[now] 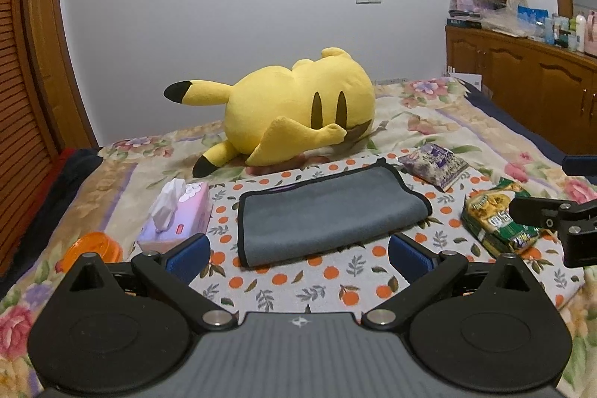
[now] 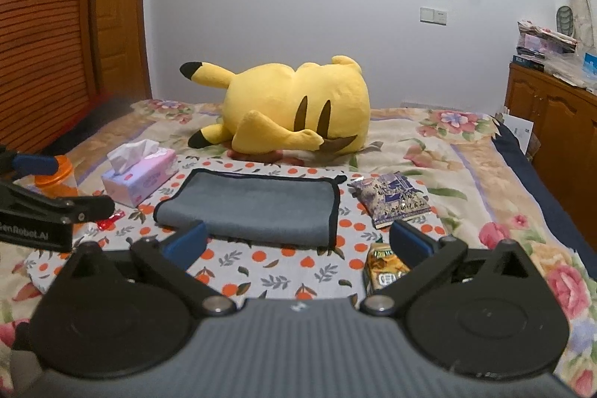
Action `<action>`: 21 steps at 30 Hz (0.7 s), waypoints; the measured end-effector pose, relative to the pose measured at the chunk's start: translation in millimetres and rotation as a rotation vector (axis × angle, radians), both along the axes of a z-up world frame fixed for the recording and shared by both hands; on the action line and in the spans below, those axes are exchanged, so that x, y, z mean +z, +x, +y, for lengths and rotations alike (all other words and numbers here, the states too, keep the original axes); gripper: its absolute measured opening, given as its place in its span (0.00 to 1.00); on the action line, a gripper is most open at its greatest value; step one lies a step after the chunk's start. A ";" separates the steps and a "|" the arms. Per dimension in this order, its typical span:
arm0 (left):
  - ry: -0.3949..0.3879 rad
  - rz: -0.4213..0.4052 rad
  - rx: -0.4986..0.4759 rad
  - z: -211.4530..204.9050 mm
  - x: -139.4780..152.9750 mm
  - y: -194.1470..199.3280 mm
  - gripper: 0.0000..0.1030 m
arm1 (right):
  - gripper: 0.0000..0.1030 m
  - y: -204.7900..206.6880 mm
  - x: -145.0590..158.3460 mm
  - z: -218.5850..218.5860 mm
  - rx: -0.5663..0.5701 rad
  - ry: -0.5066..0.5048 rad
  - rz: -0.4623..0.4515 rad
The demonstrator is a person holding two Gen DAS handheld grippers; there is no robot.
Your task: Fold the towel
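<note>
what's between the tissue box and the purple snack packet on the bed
The folded grey towel lies between the tissue box and the purple snack packet on the orange-print cloth, in both wrist views.

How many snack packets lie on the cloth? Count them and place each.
2. A purple snack packet lies right of the grey towel, toward the plush. A green-yellow snack packet lies nearer, partly behind the right gripper. Others may be hidden.

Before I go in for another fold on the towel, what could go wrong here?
The gray towel already lies folded, so a shallow pinch may catch only its top layer. The purple snack packet sits close to the far right corner and could be dragged along. Both the left gripper and the right gripper are open and clear of the cloth.
</note>
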State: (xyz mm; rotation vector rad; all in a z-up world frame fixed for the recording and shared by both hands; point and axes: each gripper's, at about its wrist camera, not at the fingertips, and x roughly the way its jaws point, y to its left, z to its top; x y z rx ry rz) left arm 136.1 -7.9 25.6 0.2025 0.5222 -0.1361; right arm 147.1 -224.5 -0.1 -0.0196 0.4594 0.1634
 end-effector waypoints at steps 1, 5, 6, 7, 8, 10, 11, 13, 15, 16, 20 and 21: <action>0.001 -0.001 0.000 -0.7 0.5 -3.2 1.00 | 1.00 -2.5 0.1 -1.3 -0.003 0.004 0.001; -0.001 -0.006 0.013 -3.6 3.2 -17.0 1.00 | 1.00 -12.1 0.1 -4.1 -0.013 0.014 0.002; -0.005 -0.005 0.016 -4.0 3.5 -19.8 1.00 | 1.00 -15.1 -0.1 -4.6 -0.015 0.015 0.001; -0.009 -0.002 0.017 -4.9 3.7 -21.7 1.00 | 1.00 -16.9 0.0 -5.4 -0.017 0.017 0.002; -0.013 0.001 0.014 -5.2 3.6 -24.3 1.00 | 1.00 -18.4 0.2 -5.7 -0.018 0.016 0.004; -0.015 0.003 0.008 -5.3 3.7 -29.5 1.00 | 1.00 -22.4 0.5 -6.6 -0.027 0.016 0.005; -0.016 0.005 0.008 -5.4 3.5 -32.2 1.00 | 1.00 -24.3 0.7 -7.4 -0.031 0.019 0.004; -0.020 0.008 0.012 -5.3 2.6 -36.7 1.00 | 1.00 -27.4 0.4 -8.4 -0.036 0.028 0.005; -0.021 0.010 0.011 -4.8 1.5 -40.4 1.00 | 1.00 -30.5 0.0 -9.3 -0.046 0.031 0.006; -0.021 0.010 0.010 -4.8 0.7 -42.1 1.00 | 1.00 -32.3 -0.6 -9.2 -0.049 0.029 0.004; -0.026 0.013 0.018 -3.8 -2.8 -48.8 1.00 | 1.00 -38.0 -2.1 -8.5 -0.053 0.020 0.002; -0.028 0.013 0.018 -3.7 -3.7 -50.3 1.00 | 1.00 -39.4 -2.3 -8.9 -0.053 0.022 0.002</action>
